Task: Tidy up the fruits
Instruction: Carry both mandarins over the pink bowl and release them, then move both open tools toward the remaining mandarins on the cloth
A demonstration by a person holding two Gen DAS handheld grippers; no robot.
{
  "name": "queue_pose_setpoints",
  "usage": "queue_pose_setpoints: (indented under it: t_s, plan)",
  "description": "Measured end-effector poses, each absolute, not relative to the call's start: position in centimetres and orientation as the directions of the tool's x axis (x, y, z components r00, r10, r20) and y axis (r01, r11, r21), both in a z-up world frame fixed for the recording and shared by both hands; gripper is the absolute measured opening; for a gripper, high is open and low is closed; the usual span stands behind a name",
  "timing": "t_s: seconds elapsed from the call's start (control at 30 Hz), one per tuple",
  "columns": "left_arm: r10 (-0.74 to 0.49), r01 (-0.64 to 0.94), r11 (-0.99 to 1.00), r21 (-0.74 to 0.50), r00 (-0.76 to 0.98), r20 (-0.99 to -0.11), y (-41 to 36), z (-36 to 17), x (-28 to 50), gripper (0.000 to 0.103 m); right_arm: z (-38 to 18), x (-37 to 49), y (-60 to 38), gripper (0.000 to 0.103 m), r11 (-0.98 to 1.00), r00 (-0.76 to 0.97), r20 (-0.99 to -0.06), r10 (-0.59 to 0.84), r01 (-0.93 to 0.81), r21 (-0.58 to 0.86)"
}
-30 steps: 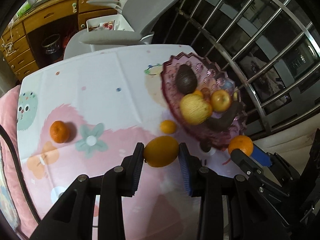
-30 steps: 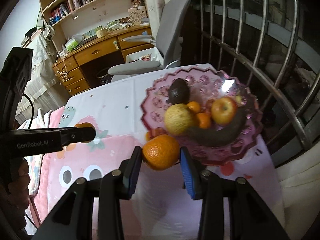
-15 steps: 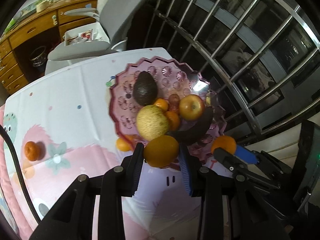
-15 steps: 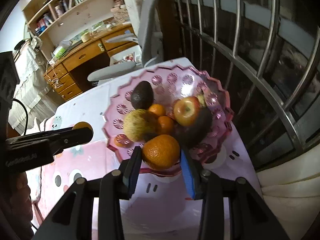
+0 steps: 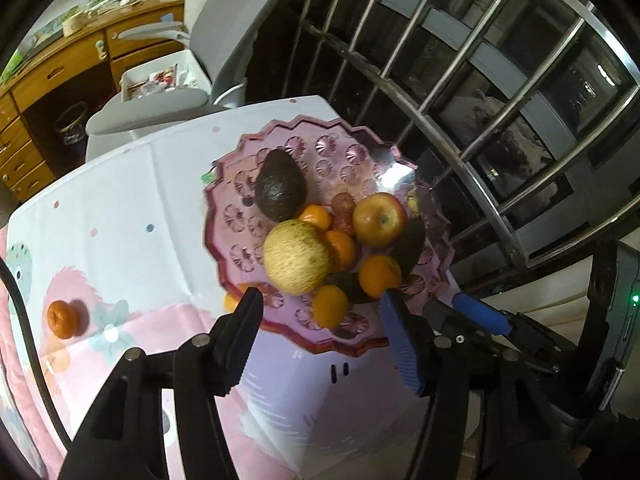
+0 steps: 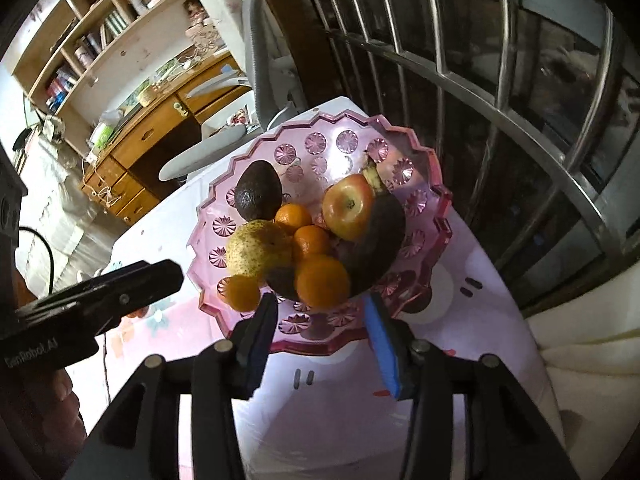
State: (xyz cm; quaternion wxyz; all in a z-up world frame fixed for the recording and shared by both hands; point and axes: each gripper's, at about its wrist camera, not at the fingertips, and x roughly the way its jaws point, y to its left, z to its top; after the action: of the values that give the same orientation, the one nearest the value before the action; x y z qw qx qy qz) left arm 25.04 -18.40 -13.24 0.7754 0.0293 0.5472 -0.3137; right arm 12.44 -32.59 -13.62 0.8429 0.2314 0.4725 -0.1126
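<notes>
Right wrist view, orange (image 6: pixel 322 280) in bowl (image 6: pixel 404 144), just beyond opening fingers (image 6: pixel 262 332)

Left claw (image 5: pixel 320 320) and right claw (image 6: pixel 318 316) point steeply downward (jaws opening, nothing between them).

Pink scalloped glass fruit bowl (image 5: pixel 228 216), upright on the tablecloth, holding: dark avocado (image 5: pixel 280 190) at the far side; yellow-green speckled pear (image 5: pixel 297 256); red-yellow apple (image 5: pixel 379 220); blackened banana (image 6: pixel 374 240); several mandarins (image 6: pixel 322 280) piled between. One mandarin (image 5: pixel 62 319) lies apart on the cloth.
</notes>
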Motion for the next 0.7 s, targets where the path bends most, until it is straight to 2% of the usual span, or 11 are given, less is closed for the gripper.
queue_pose_setpoints:
  t_s: [0.2, 0.37, 0.43, 0.7]
  plan:
    - [-0.433, 0.475, 0.830, -0.292, 0.221, -0.874, -15.6, -13.5, 25.6, 0.065, -14.4, 12.4, -31.9, 0.048, 0.821, 0.513, -0.856, 0.068, 0.459, 0.340]
    - [-0.404, 0.434, 0.858, -0.277, 0.235, -0.884, -12.3, -13.8, 26.2, 0.067, -15.3, 12.1, -31.0, 0.055, 0.754, 0.503, -0.859, 0.089, 0.530, 0.388]
    - [-0.389, 0.418, 0.869, -0.265, 0.245, -0.888, -10.6, -14.1, 26.5, 0.073, -15.4, 11.7, -30.3, 0.056, 0.727, 0.504, -0.860, 0.080, 0.561, 0.396]
    - [-0.312, 0.358, 0.911, -0.206, 0.272, -0.910, -3.0, -15.2, 28.2, 0.080, -14.8, 11.4, -25.7, 0.062, 0.699, 0.523, -0.852, 0.017, 0.603, 0.384]
